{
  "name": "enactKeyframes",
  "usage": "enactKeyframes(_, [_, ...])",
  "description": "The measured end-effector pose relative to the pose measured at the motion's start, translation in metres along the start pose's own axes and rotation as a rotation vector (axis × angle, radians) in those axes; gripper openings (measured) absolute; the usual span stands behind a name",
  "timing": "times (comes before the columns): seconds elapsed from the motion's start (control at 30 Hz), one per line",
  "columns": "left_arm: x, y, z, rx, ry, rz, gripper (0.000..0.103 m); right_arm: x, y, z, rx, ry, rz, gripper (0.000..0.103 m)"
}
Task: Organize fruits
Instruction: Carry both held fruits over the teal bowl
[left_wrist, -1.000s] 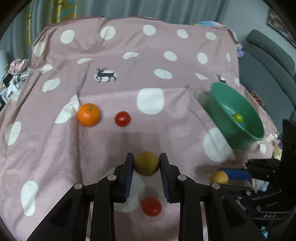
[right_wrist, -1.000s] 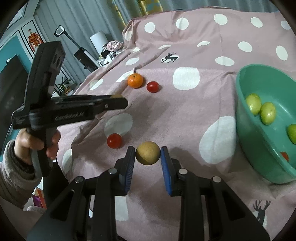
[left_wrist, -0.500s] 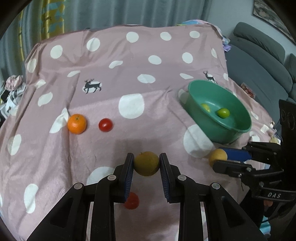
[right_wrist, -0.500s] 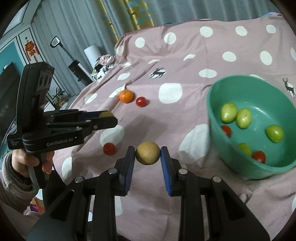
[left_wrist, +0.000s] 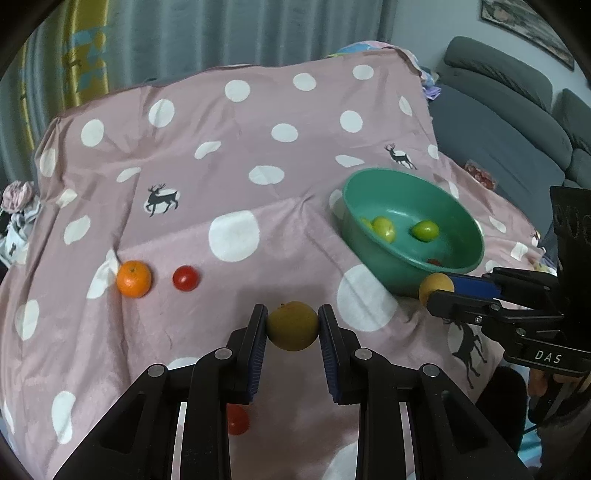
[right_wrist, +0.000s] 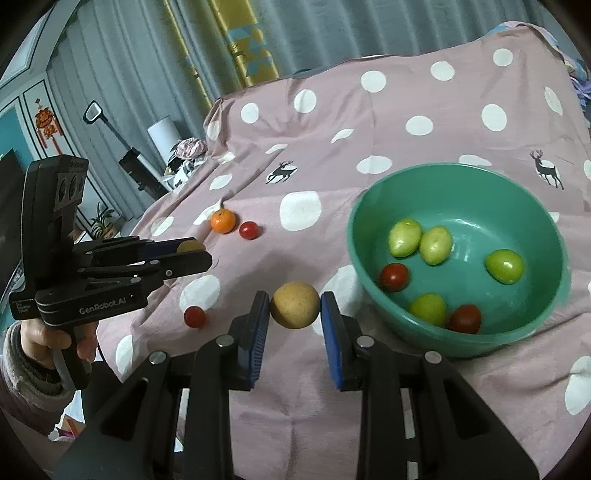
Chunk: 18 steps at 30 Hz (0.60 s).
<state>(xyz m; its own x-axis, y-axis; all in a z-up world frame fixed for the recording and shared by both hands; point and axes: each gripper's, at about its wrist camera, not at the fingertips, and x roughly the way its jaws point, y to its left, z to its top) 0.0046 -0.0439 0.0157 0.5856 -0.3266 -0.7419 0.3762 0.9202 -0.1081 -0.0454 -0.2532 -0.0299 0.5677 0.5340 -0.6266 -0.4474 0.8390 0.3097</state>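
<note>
**Two grippers, each carrying a fruit beside the bowl**

The left gripper (left_wrist: 292, 326) clamps a yellow-green fruit (left_wrist: 292, 325) above the spotted cloth (left_wrist: 258, 147). The right gripper (right_wrist: 294, 309) clamps a tan fruit (right_wrist: 294, 304) just beside the green bowl (right_wrist: 517, 343), which holds green and red fruits. An orange (left_wrist: 133, 278) and a tomato (left_wrist: 185, 278) lie on the cloth.

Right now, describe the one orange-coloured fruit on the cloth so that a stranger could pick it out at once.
Start at the pink polka-dot cloth and find the round green plastic bowl. Go to the far side of the cloth from the bowl, where the small round orange mandarin lies beside a small red cherry tomato. It is the only orange fruit, and bigger than that tomato.
</note>
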Motion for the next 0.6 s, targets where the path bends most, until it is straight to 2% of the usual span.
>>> enactKeyframes(0.6, [0.005, -0.019, 0.01, 0.05, -0.004, -0.025, 0.028, -0.007, -0.015, 0.001, 0.035, -0.025, -0.008, 0.03])
